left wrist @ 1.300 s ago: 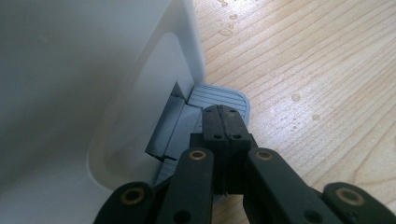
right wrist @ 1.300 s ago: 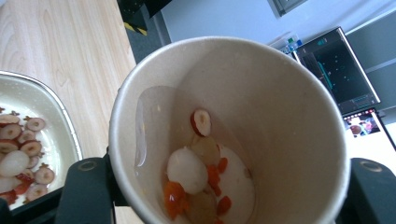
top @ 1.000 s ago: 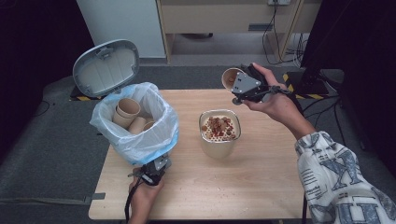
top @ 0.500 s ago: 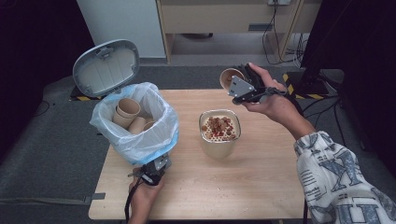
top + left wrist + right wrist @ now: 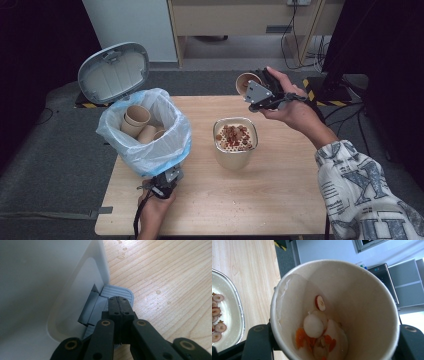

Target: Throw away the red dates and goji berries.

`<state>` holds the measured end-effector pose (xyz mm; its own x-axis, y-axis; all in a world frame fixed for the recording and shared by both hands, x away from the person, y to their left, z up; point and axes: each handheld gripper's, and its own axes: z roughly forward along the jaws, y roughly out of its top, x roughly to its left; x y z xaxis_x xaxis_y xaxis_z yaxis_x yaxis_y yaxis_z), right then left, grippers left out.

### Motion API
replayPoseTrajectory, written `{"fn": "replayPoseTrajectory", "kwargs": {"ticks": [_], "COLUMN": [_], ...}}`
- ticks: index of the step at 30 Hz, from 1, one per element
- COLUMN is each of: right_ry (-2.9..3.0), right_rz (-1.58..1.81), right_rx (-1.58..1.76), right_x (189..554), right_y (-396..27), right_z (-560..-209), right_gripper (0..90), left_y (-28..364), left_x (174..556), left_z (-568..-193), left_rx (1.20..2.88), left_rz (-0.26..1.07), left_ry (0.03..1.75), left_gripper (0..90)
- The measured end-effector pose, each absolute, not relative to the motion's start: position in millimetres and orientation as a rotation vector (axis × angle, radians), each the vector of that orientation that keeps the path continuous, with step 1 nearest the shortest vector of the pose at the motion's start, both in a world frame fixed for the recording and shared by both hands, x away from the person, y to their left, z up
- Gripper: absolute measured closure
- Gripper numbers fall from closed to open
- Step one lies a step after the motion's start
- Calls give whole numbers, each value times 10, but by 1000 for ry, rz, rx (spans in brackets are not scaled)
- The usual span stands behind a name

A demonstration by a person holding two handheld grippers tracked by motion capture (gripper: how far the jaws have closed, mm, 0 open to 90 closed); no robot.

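My right gripper (image 5: 252, 90) is raised over the table's far edge, shut on a brown paper cup (image 5: 245, 80) that is tipped on its side. In the right gripper view the cup (image 5: 362, 302) holds wet leftovers (image 5: 317, 332): white lumps, orange bits and a red fruit slice, with my right gripper (image 5: 334, 347) clamped around its wall. My left gripper (image 5: 167, 181) is low at the front of a bag-lined bin (image 5: 150, 150). Seen in the left gripper view, my left gripper (image 5: 119, 300) is shut, its tips over the bin's grey ribbed pedal (image 5: 120, 291).
The bin's grey lid (image 5: 114, 72) stands open, and several used paper cups (image 5: 136, 116) lie inside the bag. A beige strainer tub (image 5: 218, 150) with red fruit slices sits mid-table, below the tipped cup. Water drops (image 5: 158, 292) dot the wooden table (image 5: 280, 200).
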<state>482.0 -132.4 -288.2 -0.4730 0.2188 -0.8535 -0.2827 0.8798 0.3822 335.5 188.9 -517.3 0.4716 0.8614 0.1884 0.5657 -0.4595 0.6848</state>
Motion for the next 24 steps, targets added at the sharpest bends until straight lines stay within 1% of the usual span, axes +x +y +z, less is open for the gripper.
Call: {"fn": "replayPoseTrajectory", "kwargs": {"ticks": [24], "right_ry": [1935], "right_rz": [463], "right_rx": [-135], "right_x": [4772], "right_y": [-1268], "right_z": [-2876], "right_gripper": [326], "left_y": [1890], "left_x": [3356], "left_z": [-5172], "left_rx": [2180], "left_rz": [715], "left_ry": [1178], "left_gripper": [896]}}
